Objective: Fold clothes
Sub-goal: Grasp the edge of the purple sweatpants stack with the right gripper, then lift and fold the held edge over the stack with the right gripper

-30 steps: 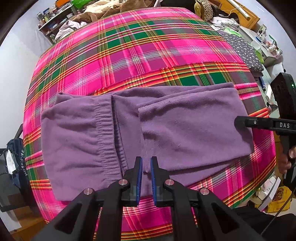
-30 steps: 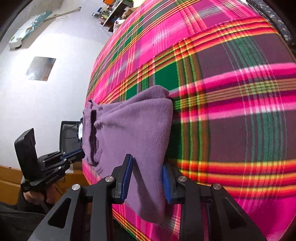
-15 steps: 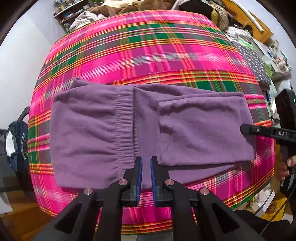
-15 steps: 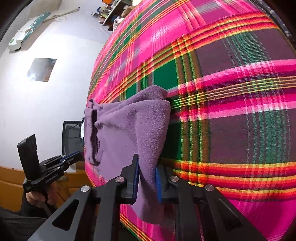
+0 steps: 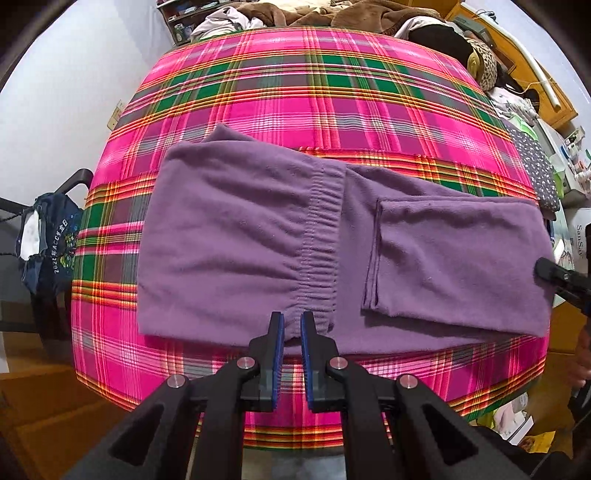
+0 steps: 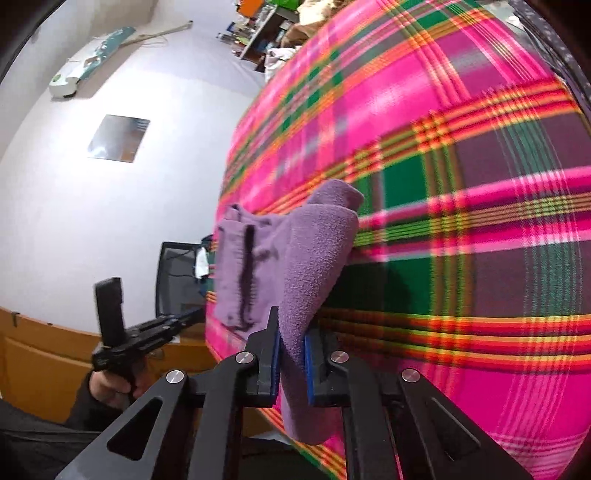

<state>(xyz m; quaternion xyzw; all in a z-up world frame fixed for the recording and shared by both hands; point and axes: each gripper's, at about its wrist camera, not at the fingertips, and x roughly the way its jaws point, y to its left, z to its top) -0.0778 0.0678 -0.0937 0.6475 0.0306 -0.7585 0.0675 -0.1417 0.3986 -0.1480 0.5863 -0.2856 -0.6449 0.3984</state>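
Purple fleece trousers lie folded on the pink plaid blanket, legs doubled back at the right. My left gripper hovers over their near edge at the elastic waistband; its jaws stand a narrow gap apart with nothing between them. It also shows in the right wrist view, left gripper. My right gripper is closing, and its pads pinch the folded end of the trousers, raised off the blanket. The right gripper's tip pokes in at the right of the left wrist view.
A dark blue bag hangs on a black chair at the left. Piled clothes and shelves lie beyond the bed. A dotted dark cloth and wooden furniture are on the right. A hand holds the left gripper.
My right jaws have closed on the folded end of the trousers and lifted it. My left gripper has slid left along the near edge, from the legs to the waistband.
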